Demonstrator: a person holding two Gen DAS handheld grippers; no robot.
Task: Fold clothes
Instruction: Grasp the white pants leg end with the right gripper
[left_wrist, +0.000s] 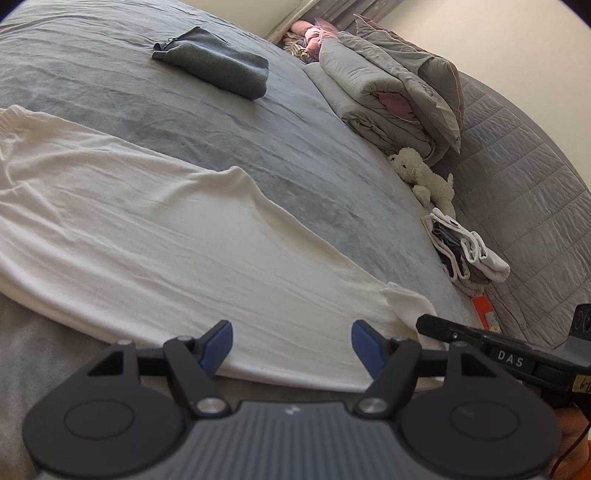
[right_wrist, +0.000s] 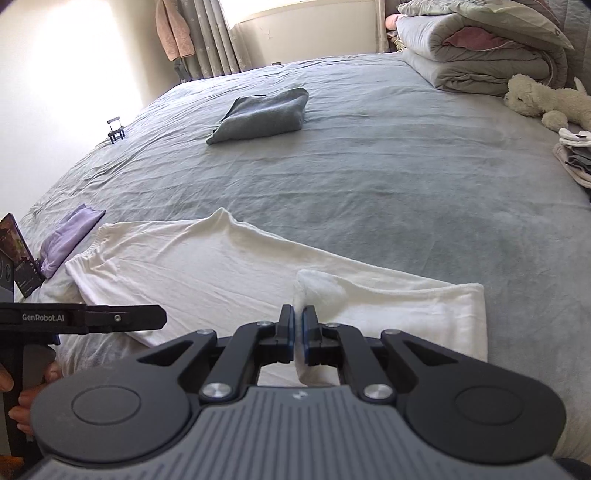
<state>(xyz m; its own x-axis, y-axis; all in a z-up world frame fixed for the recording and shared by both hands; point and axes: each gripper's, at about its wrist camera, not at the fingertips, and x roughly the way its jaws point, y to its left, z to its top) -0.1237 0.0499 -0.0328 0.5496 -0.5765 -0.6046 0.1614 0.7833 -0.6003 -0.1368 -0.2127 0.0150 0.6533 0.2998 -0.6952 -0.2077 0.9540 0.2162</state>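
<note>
White trousers (left_wrist: 147, 236) lie flat across the near part of the grey bed, waistband to the left, legs to the right. In the right wrist view the same white trousers (right_wrist: 207, 266) stretch from the elastic waistband at left to the leg cuffs at right. My right gripper (right_wrist: 298, 319) is shut on a pinched-up fold of the white cloth near the cuffs. My left gripper (left_wrist: 291, 341) is open, its blue pads (left_wrist: 218, 345) hovering over the trousers' near edge with nothing between them. The right gripper (left_wrist: 480, 343) also shows at the lower right of the left wrist view.
A folded grey garment (right_wrist: 262, 112) lies mid-bed. Folded quilts (right_wrist: 484, 48) and a plush toy (right_wrist: 543, 99) sit at the headboard side, with a small pile of folded clothes (left_wrist: 465, 254). A lilac cloth (right_wrist: 68, 236) and a small black stand (right_wrist: 116, 129) are at the left.
</note>
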